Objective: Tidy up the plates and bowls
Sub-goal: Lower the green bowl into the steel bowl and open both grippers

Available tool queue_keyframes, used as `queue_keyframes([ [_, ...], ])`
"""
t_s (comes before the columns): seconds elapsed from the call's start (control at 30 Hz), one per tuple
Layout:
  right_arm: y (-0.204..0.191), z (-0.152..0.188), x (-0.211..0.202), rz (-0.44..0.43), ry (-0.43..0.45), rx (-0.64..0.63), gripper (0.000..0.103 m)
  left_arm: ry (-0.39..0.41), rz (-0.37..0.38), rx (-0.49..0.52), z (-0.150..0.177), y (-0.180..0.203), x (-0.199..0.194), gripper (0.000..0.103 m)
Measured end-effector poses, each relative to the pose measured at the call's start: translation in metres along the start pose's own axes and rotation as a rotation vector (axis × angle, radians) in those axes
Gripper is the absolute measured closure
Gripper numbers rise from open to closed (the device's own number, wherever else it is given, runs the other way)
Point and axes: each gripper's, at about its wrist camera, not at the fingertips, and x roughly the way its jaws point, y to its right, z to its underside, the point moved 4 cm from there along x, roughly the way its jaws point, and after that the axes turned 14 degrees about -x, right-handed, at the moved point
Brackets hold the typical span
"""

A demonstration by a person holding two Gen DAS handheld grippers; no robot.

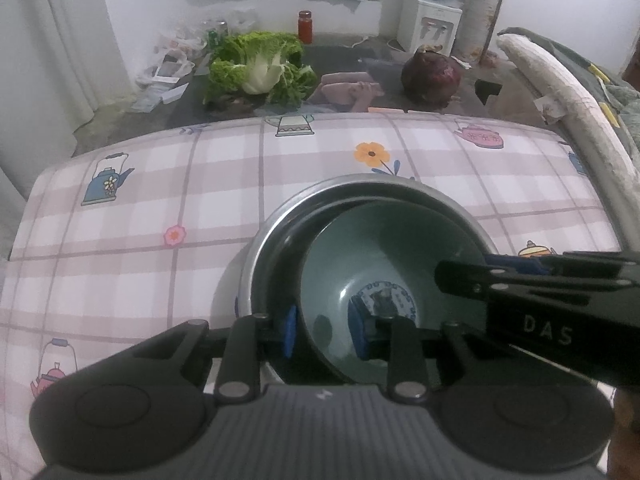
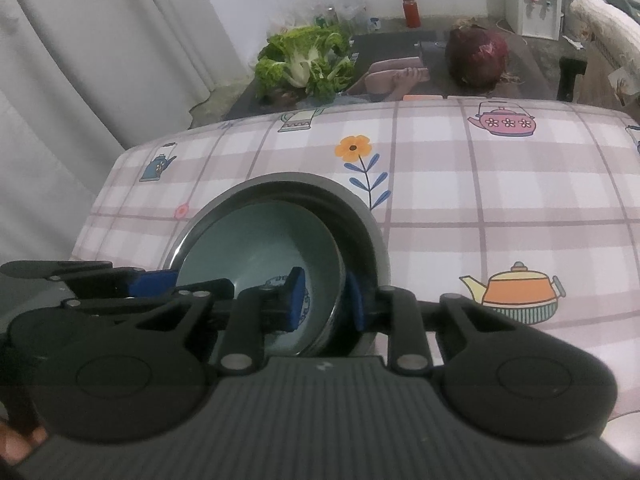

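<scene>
A pale green bowl (image 1: pixel 380 248) with a blue pattern on its bottom sits tilted inside a larger steel bowl (image 1: pixel 348 179) on the checked tablecloth. In the left wrist view my left gripper (image 1: pixel 323 332) is shut on the green bowl's near wall, one blue pad outside and one inside. My right gripper (image 1: pixel 480 268) reaches in from the right onto the same bowl's rim. In the right wrist view my right gripper (image 2: pixel 325 300) straddles the green bowl (image 2: pixel 256 240) at its right wall, pads on both sides, inside the steel bowl (image 2: pixel 360 208). The left gripper (image 2: pixel 168 282) shows at the left rim.
The table's cloth (image 1: pixel 160 280) bears teapot and flower prints. Beyond its far edge lie a leafy green cabbage (image 1: pixel 256 68), a red cabbage (image 1: pixel 432 76) and a red jar (image 1: pixel 305 26). A water dispenser (image 1: pixel 430 26) stands at the wall, a curtain (image 1: pixel 60 40) hangs left.
</scene>
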Motion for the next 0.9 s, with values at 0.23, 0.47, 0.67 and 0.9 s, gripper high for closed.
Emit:
queue_keyframes([
  [0.23, 0.0019, -0.0023, 0.0023, 0.008, 0.014, 0.01, 0.08, 0.009, -0.002, -0.003, -0.001, 0.0004, 0.0004, 0.075],
  [0.47, 0.0024, -0.0023, 0.0023, 0.008, 0.023, 0.015, 0.08, 0.013, -0.004, -0.002, -0.0008, 0.001, 0.0001, 0.075],
  [0.67, 0.0032, -0.0017, 0.0017, -0.002, 0.027, 0.027, 0.078, 0.014, 0.004, -0.003, -0.0011, 0.0032, -0.0008, 0.072],
  [0.9, 0.0049, -0.0021, -0.006, -0.02, 0.043, 0.055, 0.075, 0.029, 0.007, -0.007, -0.0016, 0.0039, -0.0059, 0.055],
])
